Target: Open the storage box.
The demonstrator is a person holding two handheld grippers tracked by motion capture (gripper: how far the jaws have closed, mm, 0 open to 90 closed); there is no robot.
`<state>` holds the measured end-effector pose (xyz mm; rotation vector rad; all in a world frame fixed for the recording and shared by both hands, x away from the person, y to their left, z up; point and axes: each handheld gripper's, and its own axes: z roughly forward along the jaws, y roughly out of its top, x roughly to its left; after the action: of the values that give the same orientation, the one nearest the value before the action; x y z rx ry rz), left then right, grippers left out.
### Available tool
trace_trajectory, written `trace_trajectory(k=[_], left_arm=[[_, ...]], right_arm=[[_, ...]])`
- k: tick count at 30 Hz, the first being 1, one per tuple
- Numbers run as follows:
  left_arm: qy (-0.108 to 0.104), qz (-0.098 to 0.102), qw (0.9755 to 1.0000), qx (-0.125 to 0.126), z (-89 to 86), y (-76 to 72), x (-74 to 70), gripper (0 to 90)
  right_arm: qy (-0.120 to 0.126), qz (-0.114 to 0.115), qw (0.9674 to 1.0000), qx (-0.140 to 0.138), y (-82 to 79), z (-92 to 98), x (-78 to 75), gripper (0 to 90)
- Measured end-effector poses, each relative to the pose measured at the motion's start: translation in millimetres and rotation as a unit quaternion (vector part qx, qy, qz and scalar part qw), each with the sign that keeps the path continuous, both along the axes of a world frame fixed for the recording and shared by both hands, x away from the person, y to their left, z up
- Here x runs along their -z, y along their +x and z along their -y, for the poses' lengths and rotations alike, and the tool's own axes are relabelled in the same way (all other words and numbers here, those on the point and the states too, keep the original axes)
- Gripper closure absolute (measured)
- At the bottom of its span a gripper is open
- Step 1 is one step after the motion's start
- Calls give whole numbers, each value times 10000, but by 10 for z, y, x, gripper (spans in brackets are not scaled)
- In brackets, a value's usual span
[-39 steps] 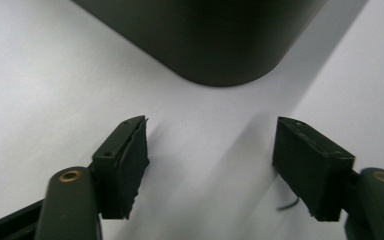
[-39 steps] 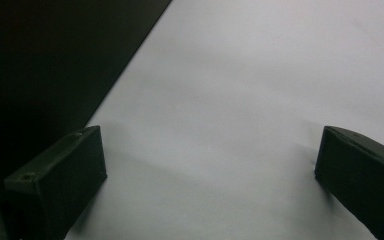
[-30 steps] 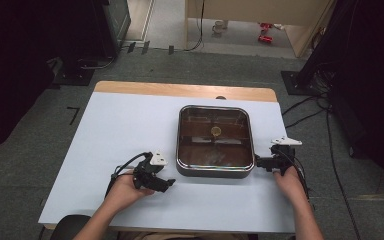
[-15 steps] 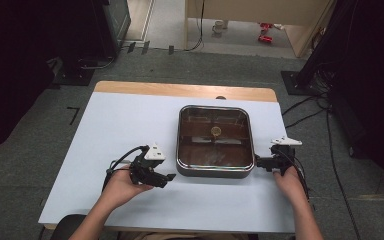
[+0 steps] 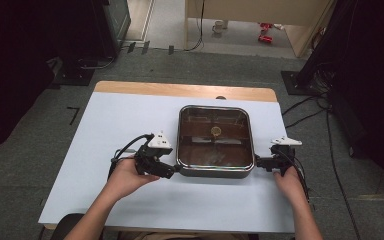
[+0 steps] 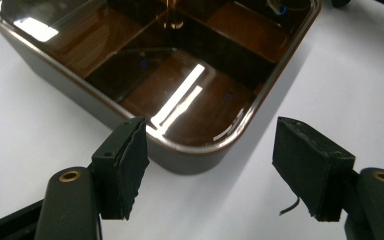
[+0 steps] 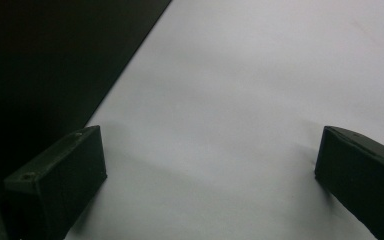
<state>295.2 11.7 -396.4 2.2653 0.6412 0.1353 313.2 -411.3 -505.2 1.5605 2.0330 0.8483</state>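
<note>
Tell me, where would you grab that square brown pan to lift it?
Probably by its side walls, one gripper from each side. The pan is wide, square and shallow, with a glossy lip. The left gripper is open at its near corner; the right gripper is open beside the opposite wall.

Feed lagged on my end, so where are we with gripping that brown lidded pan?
Done: both grippers sit beside the pan. In hand: the left gripper is open at its near corner, touching nothing. The right gripper is open over bare table. Left: closing on the pan.
</note>
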Motion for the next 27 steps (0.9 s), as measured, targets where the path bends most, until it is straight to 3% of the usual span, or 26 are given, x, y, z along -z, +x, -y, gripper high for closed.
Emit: trace_trajectory(k=[7, 18, 27], left_arm=[[-1, 1, 9999, 162, 146, 157, -64, 302], [-54, -69, 9997, 211, 348, 386, -106, 305], [-68, -59, 9994, 327, 537, 541, -109, 300]], right_arm=[[-13, 5, 10000, -1, -1, -1, 0, 0], [-102, 78, 9999, 4, -16, -20, -3, 0], [6, -15, 10000, 13, -1, -2, -1, 0]])
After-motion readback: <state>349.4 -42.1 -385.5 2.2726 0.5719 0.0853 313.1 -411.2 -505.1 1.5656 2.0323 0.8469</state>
